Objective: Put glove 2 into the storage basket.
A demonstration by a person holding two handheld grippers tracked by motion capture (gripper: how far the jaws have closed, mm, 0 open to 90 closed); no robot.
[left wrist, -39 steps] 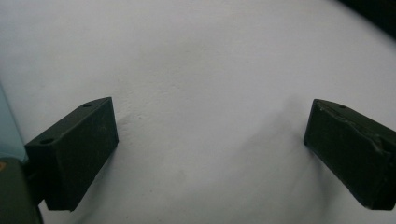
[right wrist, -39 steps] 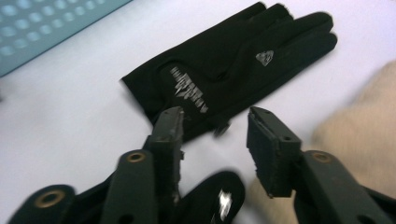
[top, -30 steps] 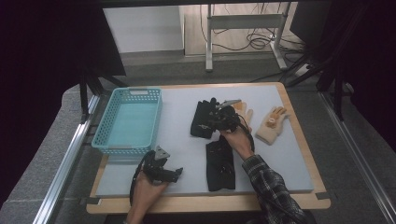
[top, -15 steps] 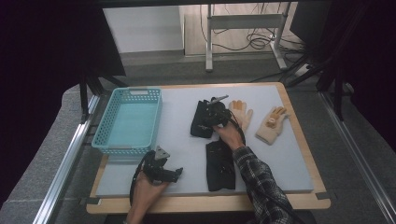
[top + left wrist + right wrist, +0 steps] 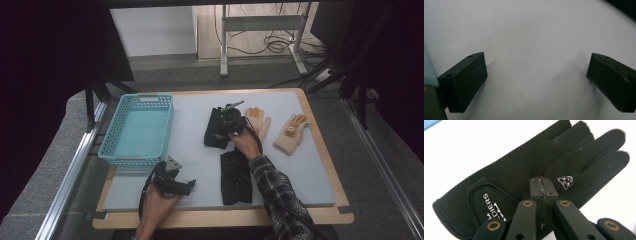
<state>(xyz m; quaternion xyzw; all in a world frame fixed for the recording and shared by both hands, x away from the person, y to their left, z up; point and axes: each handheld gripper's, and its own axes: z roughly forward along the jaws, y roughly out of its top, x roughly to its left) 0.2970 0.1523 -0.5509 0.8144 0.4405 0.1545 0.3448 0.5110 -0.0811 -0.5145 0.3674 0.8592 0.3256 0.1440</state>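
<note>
On the left side of the tabletop [image 5: 305, 170] stands a turquoise basket [image 5: 137, 130], its long side running away from the person, its mesh walls upright. Just in front of its near corner rests the left gripper [image 5: 186, 186], held in the person's left hand [image 5: 155, 205] close to the front edge. Its jaws stand wide apart with nothing between them; in the left gripper view they frame bare pale surface, with a sliver of the basket wall at the left edge.

Toward the middle lie two black gloves. The far black glove [image 5: 216, 129] lies flat near the middle of the tabletop, its back up with white lettering on the cuff tab and a small white emblem on the back. The right gripper [image 5: 231, 122] is down on it, and in the right gripper view its jaws have just been closing and are pressed together over the glove's back, next to the emblem; whether fabric is pinched between them I cannot tell. The near black glove [image 5: 236, 177] lies just in front, beside the person's plaid sleeve [image 5: 277, 192].

Further right, an orange-fingered tan glove [image 5: 258, 121] lies just beside the right gripper, and a second tan glove [image 5: 291, 134] lies apart from it, near the right edge.
</note>
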